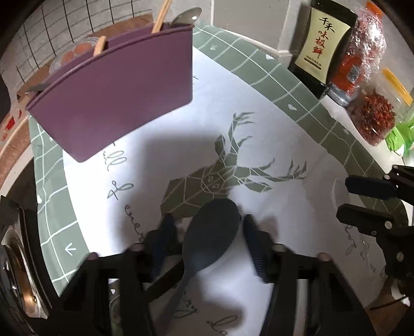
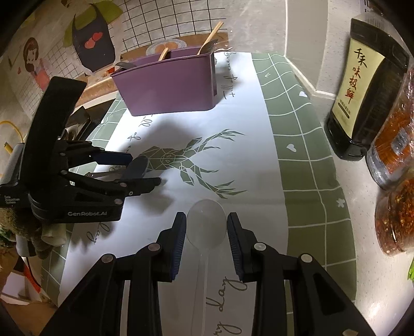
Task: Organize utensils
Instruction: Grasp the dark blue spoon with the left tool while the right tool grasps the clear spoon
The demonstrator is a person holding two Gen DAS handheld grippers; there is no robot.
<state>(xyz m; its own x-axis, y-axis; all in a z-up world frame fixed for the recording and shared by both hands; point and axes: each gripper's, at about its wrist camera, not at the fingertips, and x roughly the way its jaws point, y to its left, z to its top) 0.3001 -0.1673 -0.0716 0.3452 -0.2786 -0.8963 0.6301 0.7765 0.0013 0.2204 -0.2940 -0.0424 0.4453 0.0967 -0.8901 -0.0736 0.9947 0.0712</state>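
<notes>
A dark grey spoon (image 1: 207,237) lies on the deer-print mat between the fingers of my left gripper (image 1: 204,245), which is open around its bowl; the spoon also shows in the right wrist view (image 2: 135,168). A clear plastic spoon (image 2: 205,227) lies between the fingers of my right gripper (image 2: 206,232), which is open around its bowl. A purple utensil holder (image 1: 116,95) stands at the far end of the mat (image 2: 170,82), with chopsticks (image 1: 160,15) and a metal spoon (image 1: 186,15) inside.
A dark soy sauce bottle (image 2: 367,88) and jars of red chili (image 2: 393,144) stand along the right edge. The mat's green border (image 2: 305,155) runs beside them. A tiled wall with stickers (image 2: 90,38) is behind the holder.
</notes>
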